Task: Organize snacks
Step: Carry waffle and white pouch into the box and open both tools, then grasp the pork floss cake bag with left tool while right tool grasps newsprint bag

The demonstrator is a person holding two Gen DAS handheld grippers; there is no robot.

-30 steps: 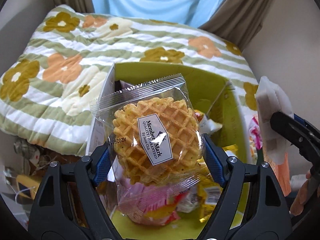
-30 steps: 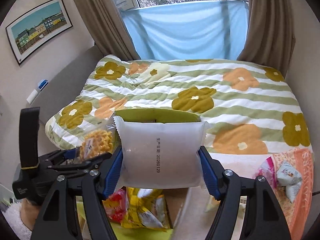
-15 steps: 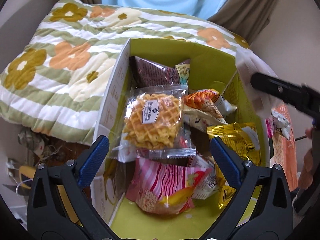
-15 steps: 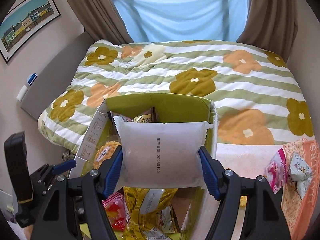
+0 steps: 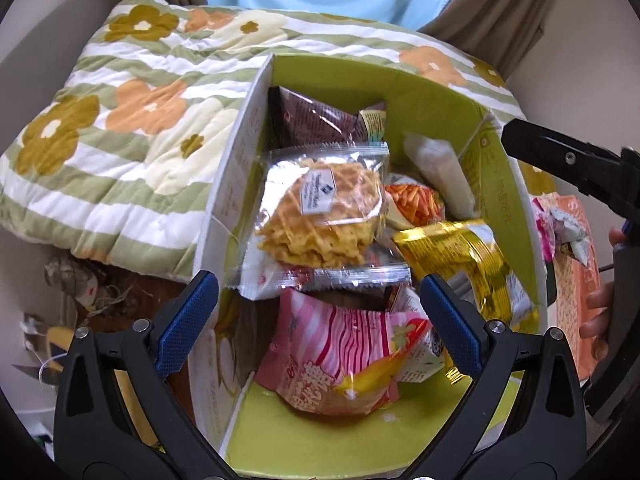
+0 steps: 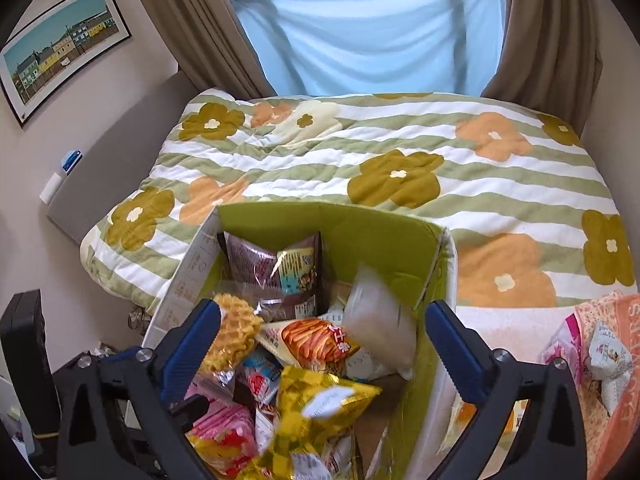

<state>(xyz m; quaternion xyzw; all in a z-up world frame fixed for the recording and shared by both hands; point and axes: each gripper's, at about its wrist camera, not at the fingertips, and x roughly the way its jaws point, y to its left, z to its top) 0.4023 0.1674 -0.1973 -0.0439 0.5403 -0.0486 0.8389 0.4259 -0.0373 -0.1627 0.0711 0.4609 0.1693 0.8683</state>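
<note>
The green box (image 5: 440, 92) holds the waffle pack (image 5: 320, 216), white pouch (image 6: 378, 326) and other snack bags. Left gripper (image 5: 318, 316) and right gripper (image 6: 322, 338) jaws are spread wide, empty, above these contents.

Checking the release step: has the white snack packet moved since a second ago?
Yes. The white packet has left the right gripper, whose jaws now stand open, and dropped into the green box, against its right wall.
</note>
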